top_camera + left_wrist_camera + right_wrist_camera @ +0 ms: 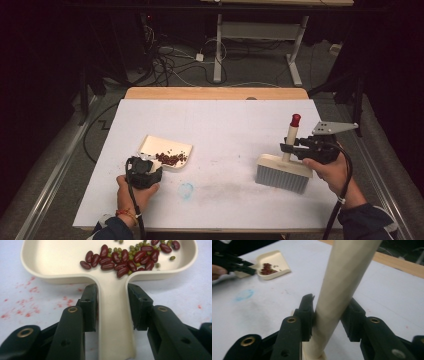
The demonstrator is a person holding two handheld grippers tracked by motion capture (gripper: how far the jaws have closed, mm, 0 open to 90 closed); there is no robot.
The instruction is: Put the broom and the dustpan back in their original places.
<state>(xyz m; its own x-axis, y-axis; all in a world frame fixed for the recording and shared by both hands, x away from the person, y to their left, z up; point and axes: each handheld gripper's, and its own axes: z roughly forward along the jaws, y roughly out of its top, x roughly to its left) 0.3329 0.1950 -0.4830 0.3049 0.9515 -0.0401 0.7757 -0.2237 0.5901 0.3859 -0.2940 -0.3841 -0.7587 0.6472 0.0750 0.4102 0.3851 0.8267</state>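
Left gripper (112, 307) astride the cream dustpan (165, 150) handle, jaws slightly parted, gaps on both sides, no squeeze. Shallow pan, rounded corners, flat on the white table (225, 125); red kidney beans (122, 258) and small green ones heaped near its handle end. Well right of the dustpan: cream brush (283, 172) with grey bristles, upright red-capped handle. Right gripper (329, 315) around that handle, one pad touching, the other just clear.

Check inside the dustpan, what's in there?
The dustpan holds dark red beans mixed with small green beans, clustered toward one side. Anything lying beneath that pile is covered.
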